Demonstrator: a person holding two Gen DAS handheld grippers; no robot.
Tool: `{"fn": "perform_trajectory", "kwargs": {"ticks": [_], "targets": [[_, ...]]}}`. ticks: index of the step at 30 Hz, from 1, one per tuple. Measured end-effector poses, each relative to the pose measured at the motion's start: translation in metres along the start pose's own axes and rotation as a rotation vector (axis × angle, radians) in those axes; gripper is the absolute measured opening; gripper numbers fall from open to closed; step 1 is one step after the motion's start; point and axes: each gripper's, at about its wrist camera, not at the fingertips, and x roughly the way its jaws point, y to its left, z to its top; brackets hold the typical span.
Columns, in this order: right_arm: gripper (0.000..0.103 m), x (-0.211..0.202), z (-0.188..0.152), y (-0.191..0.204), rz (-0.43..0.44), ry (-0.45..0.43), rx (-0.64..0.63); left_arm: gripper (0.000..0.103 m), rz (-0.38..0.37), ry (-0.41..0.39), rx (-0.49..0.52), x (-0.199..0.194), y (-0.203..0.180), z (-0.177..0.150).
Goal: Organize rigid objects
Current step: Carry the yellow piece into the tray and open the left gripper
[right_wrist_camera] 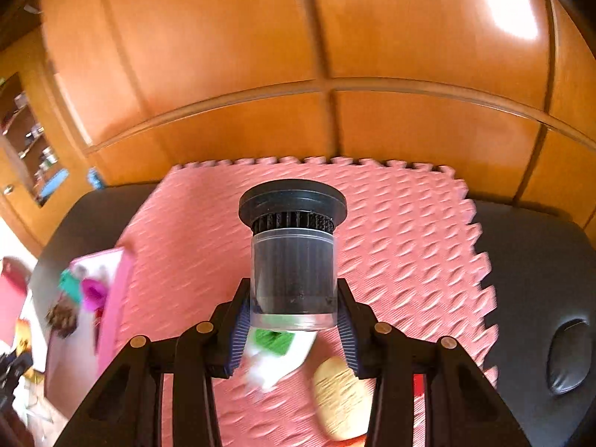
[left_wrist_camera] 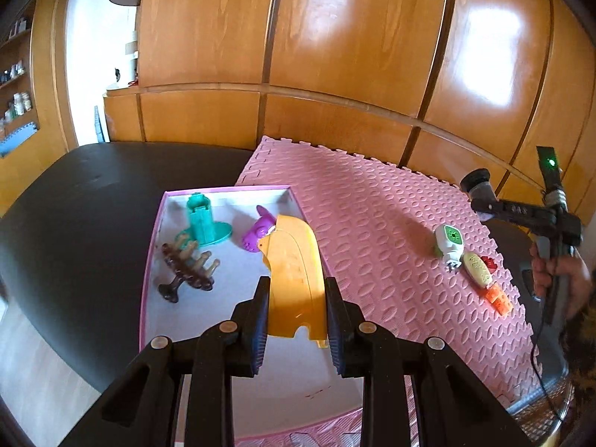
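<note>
My left gripper (left_wrist_camera: 296, 287) is shut on a yellow curved plastic piece (left_wrist_camera: 294, 257), held over the pink-rimmed white box (left_wrist_camera: 152, 246). Inside the box lie a teal stand (left_wrist_camera: 203, 219), a purple toy (left_wrist_camera: 257, 234) and a brown peg rack (left_wrist_camera: 186, 264). My right gripper (right_wrist_camera: 292, 298) is shut on a clear cylinder with a black filter and a wide black cap (right_wrist_camera: 294, 257), held above the pink foam mat (right_wrist_camera: 409, 242). The same cylinder (left_wrist_camera: 478, 186) shows at the right of the left wrist view, in the air.
On the mat lie a white-and-green toy (left_wrist_camera: 450, 242), a yellow oblong piece (left_wrist_camera: 476, 266), a red block (left_wrist_camera: 490, 262) and an orange piece (left_wrist_camera: 499, 296). The mat covers a black padded table (right_wrist_camera: 540, 260). Wooden cabinet doors (left_wrist_camera: 335, 56) stand behind.
</note>
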Motion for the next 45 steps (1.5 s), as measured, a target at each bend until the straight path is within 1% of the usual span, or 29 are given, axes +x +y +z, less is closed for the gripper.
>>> {"fn": "perform_trajectory", "kwargs": {"ticks": [4, 9, 12, 16, 21, 28, 31, 33, 36, 37, 40, 42, 45], "targets": [[0.042, 0.002, -0.027, 0.03, 0.064, 0.025, -0.051, 0.027, 0.01, 0.002, -0.003, -0.002, 0.004, -0.006], [0.042, 0.022, -0.062, 0.056, 0.076, 0.101, -0.102, 0.027, 0.02, 0.003, -0.006, -0.004, 0.007, -0.011], [0.042, 0.033, -0.078, 0.061, 0.068, 0.135, -0.118, 0.027, 0.028, 0.014, -0.008, -0.003, 0.011, -0.014], [0.042, 0.046, -0.091, 0.055, 0.062, 0.171, -0.117, 0.027, 0.038, 0.023, -0.023, -0.003, 0.018, -0.019], [0.042, 0.05, -0.094, 0.05, 0.085, 0.178, -0.112, 0.027, 0.05, 0.032, -0.045, -0.003, 0.026, -0.024], [0.043, 0.056, -0.084, 0.046, 0.106, 0.214, -0.059, 0.027, 0.052, 0.036, -0.055, -0.004, 0.03, -0.026], [0.046, 0.059, -0.079, 0.052, 0.069, 0.225, -0.097, 0.027, 0.053, 0.032, -0.053, -0.006, 0.03, -0.027], [0.047, 0.061, -0.075, 0.056, 0.046, 0.234, -0.13, 0.027, 0.057, 0.031, -0.054, -0.007, 0.031, -0.027], [0.046, 0.065, -0.073, 0.061, 0.042, 0.242, -0.169, 0.027, 0.07, 0.029, -0.057, -0.01, 0.035, -0.029], [0.043, 0.066, -0.074, 0.062, 0.031, 0.243, -0.189, 0.027, 0.082, 0.028, -0.057, -0.011, 0.037, -0.031], [0.043, 0.064, -0.083, 0.065, 0.012, 0.192, -0.232, 0.027, 0.127, 0.02, -0.044, -0.014, 0.041, -0.034], [0.043, 0.063, -0.088, 0.066, 0.003, 0.163, -0.256, 0.027, 0.142, 0.019, -0.044, -0.015, 0.043, -0.035], [0.043, 0.064, -0.088, 0.065, 0.019, 0.171, -0.261, 0.027, 0.164, 0.022, -0.046, -0.017, 0.045, -0.037]]}}
